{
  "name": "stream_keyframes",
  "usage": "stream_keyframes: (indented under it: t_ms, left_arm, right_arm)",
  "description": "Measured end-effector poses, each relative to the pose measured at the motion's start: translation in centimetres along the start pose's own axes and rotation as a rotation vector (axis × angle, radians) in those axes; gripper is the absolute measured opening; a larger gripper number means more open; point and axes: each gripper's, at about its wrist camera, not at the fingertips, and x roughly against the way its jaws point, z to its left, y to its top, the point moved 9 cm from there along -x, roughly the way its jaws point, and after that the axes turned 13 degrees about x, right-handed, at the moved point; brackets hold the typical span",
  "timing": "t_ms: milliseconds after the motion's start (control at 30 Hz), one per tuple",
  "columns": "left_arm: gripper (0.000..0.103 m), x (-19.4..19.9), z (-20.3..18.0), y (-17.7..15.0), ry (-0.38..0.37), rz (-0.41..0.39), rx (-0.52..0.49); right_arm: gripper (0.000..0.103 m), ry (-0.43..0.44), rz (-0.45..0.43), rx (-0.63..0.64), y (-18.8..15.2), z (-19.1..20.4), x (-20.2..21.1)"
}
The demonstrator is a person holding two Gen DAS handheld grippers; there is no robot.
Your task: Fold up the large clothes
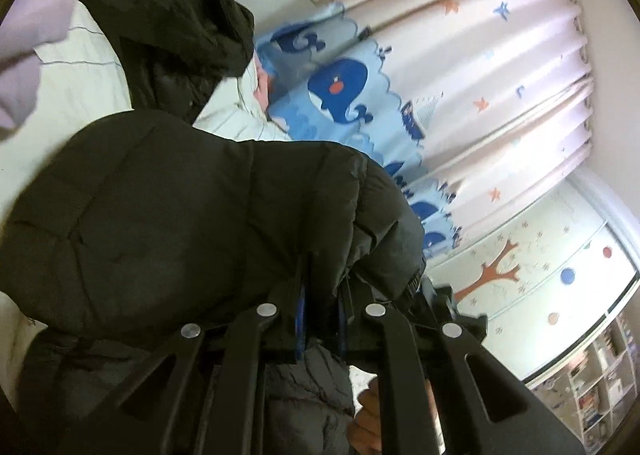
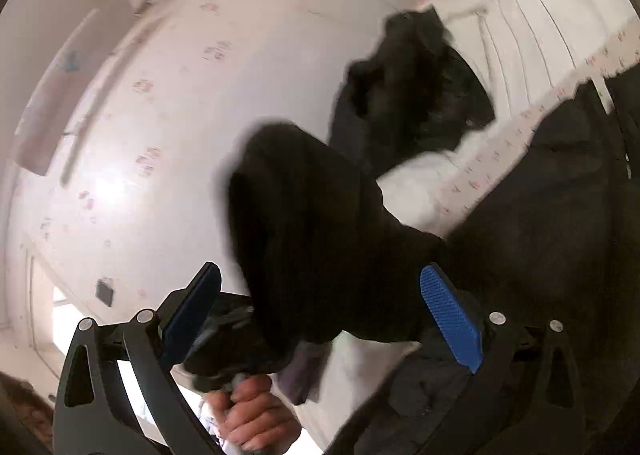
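Observation:
A large black puffer jacket [image 1: 180, 207] fills the left wrist view, its hood [image 1: 168, 15] lying further off on the white bed [image 1: 80, 67]. My left gripper [image 1: 324, 279] is shut on a bulging fold of the jacket, which hides its tips. In the right wrist view my right gripper [image 2: 320, 271] stands wide open, and both blue pads [image 2: 448, 319] show bare. A raised bunch of the jacket [image 2: 312, 239] hangs between the jaws without being pinched. Just below it a hand [image 2: 252, 419] grips the left gripper's handle.
A whale-print curtain [image 1: 440, 75] hangs behind the bed, beside a wardrobe door [image 1: 540, 255] with tree stickers. A lilac pillow [image 1: 24, 67] lies at the left. In the right wrist view a pale wall [image 2: 160, 135] is at the left and the bed sheet's patterned edge [image 2: 500, 163] at the right.

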Motion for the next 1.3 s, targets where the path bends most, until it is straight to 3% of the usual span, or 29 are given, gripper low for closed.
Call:
stream_keyframes:
  t_ms: [67,100,133,167,200,233,300,433,533,600,667,767,933,967,1067,1167,1233,1300]
  left_arm:
    - [0.013,-1.2,-0.1,-1.0,0.028,0.035,-0.022]
    - [0.013,-1.7,-0.1,-1.5,0.044,0.055,-0.035]
    - [0.015,-2.6,0.1,-2.3,0.081,0.094,-0.056]
    - [0.018,-3.2,0.2,-2.8,0.111,0.118,-0.069]
    - [0.027,-3.4,0.3,-3.1,0.122,0.133,-0.075]
    - [0.041,-3.6,0.2,-3.3,0.122,0.153,-0.072]
    - [0.055,-2.7,-0.3,-2.9,0.11,0.151,-0.07]
    - [0.078,0.9,-1.2,-0.4,0.067,0.033,-0.07]
    - [0.079,2.3,0.5,1.2,0.088,-0.023,-0.021]
    - [0.079,1.7,1.9,1.5,0.11,-0.03,0.025]
    - [0.079,0.3,3.0,1.6,0.137,-0.021,0.038]
    - [0.079,-2.3,5.2,0.7,0.222,0.016,0.027]
    - [0.079,-6.4,12.2,-1.6,0.43,0.108,0.014]
    - [0.079,-7.0,13.5,-2.0,0.46,0.127,0.018]
    - [0.079,-7.6,15.1,-2.5,0.53,0.151,-0.019]
    - [0.079,-7.3,14.7,-3.0,0.58,0.149,-0.075]
    - [0.079,-7.0,13.6,-3.0,0.596,0.131,-0.104]
    - [0.079,-6.6,12.2,-2.6,0.577,0.096,-0.141]
  right_arm:
    - [0.096,0.038,-0.055,0.011,0.9,0.1,0.0]
    - [0.086,0.045,-0.08,0.047,1.0,0.8,0.5]
    - [0.056,0.028,-0.089,0.095,1.2,1.6,1.1]
    - [0.042,-0.033,-0.073,0.136,1.7,1.7,1.3]
    - [0.015,-0.094,-0.066,0.157,2.1,1.5,1.8]
    - [0.01,-0.137,-0.058,0.17,2.4,1.4,2.3]
    - [0.007,-0.251,-0.059,0.209,3.7,0.8,4.6]
    - [0.006,-0.365,-0.135,0.229,6.9,0.3,11.7]
    - [0.006,-0.426,-0.15,0.261,7.9,0.5,16.7]
    - [0.006,-0.472,-0.1,0.281,7.2,0.2,19.1]
    - [0.006,-0.582,-0.009,0.305,5.9,-2.1,20.2]
    - [0.006,-0.715,0.083,0.253,3.1,-7.7,22.1]
    - [0.006,-0.82,0.21,0.113,-2.7,-16.8,24.2]
    - [0.007,-0.798,0.249,0.078,-4.1,-18.3,24.0]
    - [0.016,-0.759,0.24,0.032,-5.4,-19.4,24.4]
    - [0.034,-0.775,0.208,0.009,-5.9,-18.4,26.8]
    - [0.043,-0.828,0.158,0.008,-5.5,-17.1,28.9]
    - [0.046,-0.934,0.103,0.09,-3.9,-15.1,29.6]
